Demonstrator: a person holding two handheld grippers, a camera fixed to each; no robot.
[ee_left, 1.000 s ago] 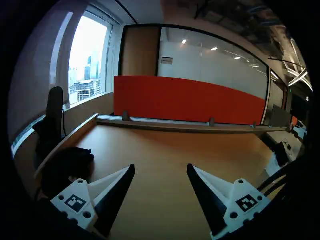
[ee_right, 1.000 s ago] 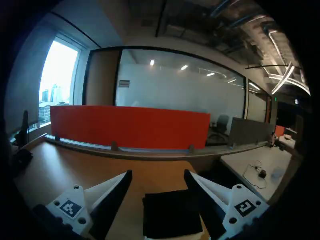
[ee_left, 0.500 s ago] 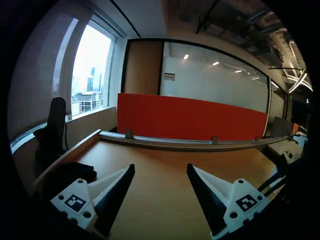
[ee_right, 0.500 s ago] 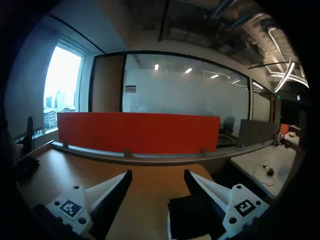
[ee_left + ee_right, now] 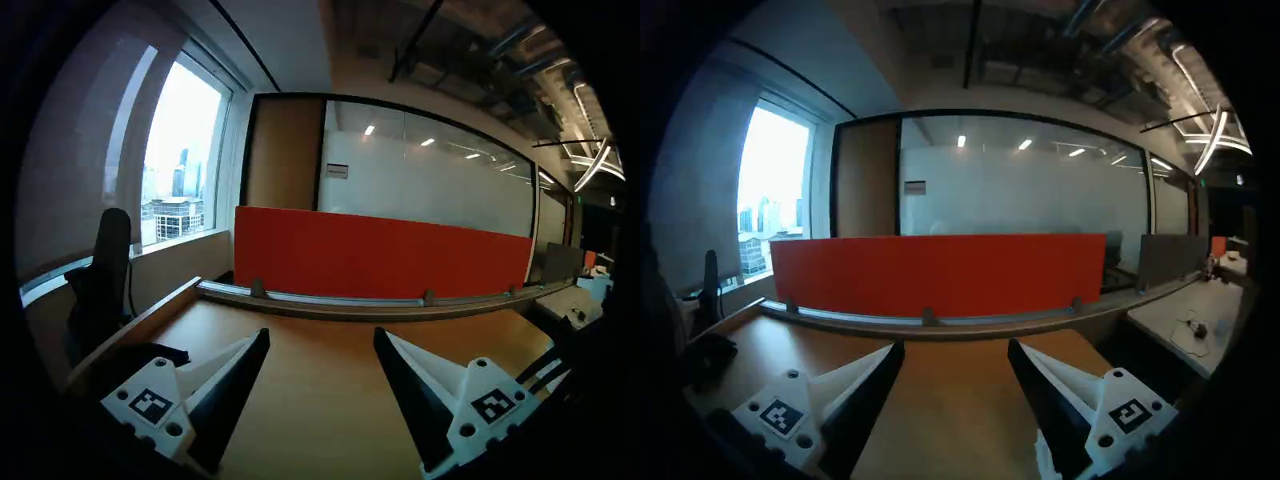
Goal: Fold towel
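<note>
The left claw (image 5: 320, 331) and right claw (image 5: 954, 343) hang open, empty, above the counter (image 5: 320, 416). No fold seems underway; next, reach for the towel.

Left tongs (image 5: 320, 356): the fingers stand spread apart. Bare wood of the desk (image 5: 320, 408) shows between them and runs far to the rail (image 5: 336, 298). The orange screen (image 5: 376, 252) stands upright behind that rail and closes the far side across the full width. At near left, a dark bundle (image 5: 156, 350) lies just beside my left finger. A black chair (image 5: 108, 272) stands past the desk's raised left edge. At near right, dark cables (image 5: 538, 366) run beside my right finger.

Right tongs (image 5: 956, 360): the fingers are spread, with bare wood between them up to the screen. A dark object (image 5: 708, 356) sits at left. A white scrap (image 5: 1042, 458) lies by my right finger. At right, a dark gap separates a second desk (image 5: 1192, 308).
</note>
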